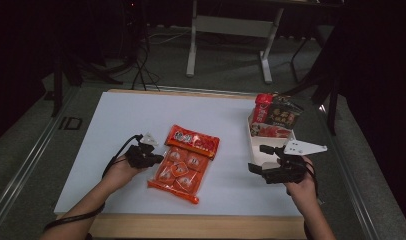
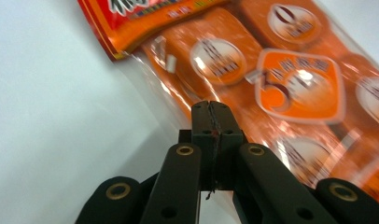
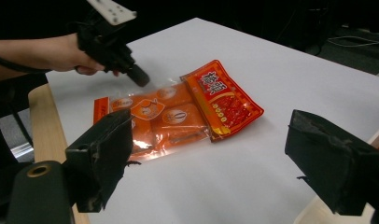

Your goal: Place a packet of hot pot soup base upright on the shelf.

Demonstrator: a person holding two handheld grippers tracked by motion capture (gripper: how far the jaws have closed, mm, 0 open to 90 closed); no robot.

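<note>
**Left jaws pinch the snack pack's clear edge**

The white tabletop (image 1: 116,150) carries an orange multi-pack snack bag (image 1: 183,162), which lies just ahead of the left gripper (image 1: 152,159). In the left gripper view its jaws are pressed together on what looks like the clear film at the bag's near edge. Lifting slowly should keep the thin film from slipping out. The right gripper (image 1: 263,159), jaws spread wide and empty, waits beside the white box of packets (image 1: 255,142), well apart from the bag.
</note>
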